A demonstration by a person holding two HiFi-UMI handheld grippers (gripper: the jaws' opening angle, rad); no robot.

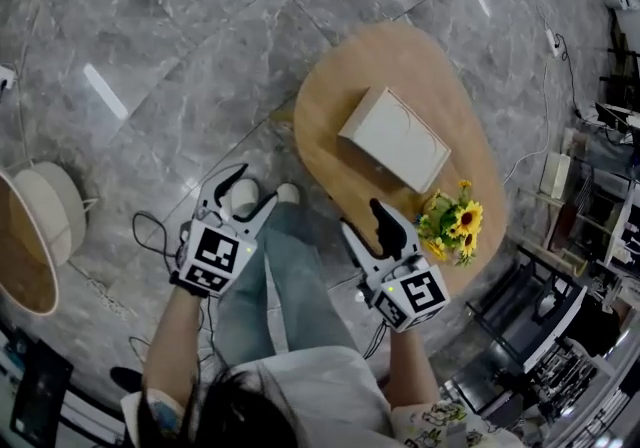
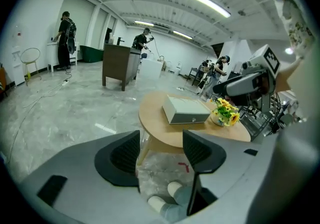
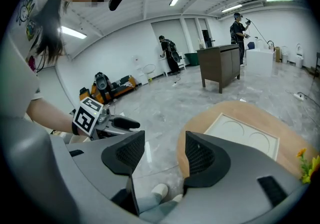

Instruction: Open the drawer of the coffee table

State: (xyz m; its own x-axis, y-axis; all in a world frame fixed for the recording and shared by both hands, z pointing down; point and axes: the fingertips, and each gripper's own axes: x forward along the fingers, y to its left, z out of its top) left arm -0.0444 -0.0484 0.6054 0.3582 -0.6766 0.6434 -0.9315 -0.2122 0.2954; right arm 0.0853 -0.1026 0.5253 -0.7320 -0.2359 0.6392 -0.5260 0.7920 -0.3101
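The white drawer box (image 1: 395,139) sits mid-top on the oval wooden coffee table (image 1: 330,101), beside a pot of sunflowers (image 1: 455,221); its drawer looks closed. The left gripper (image 1: 254,186), over the grey floor (image 1: 150,56), and the right gripper (image 1: 366,220), at the table's near edge, both have jaws spread with nothing between them

No words, numbers or brand names can be read; the left gripper (image 1: 250,191) and right gripper (image 1: 362,221) carry only black-and-white square marker patterns.

left gripper (image 1: 245,188): fingers (image 2: 120,157) apart (empty) | right gripper (image 1: 363,221): fingers apart, empty
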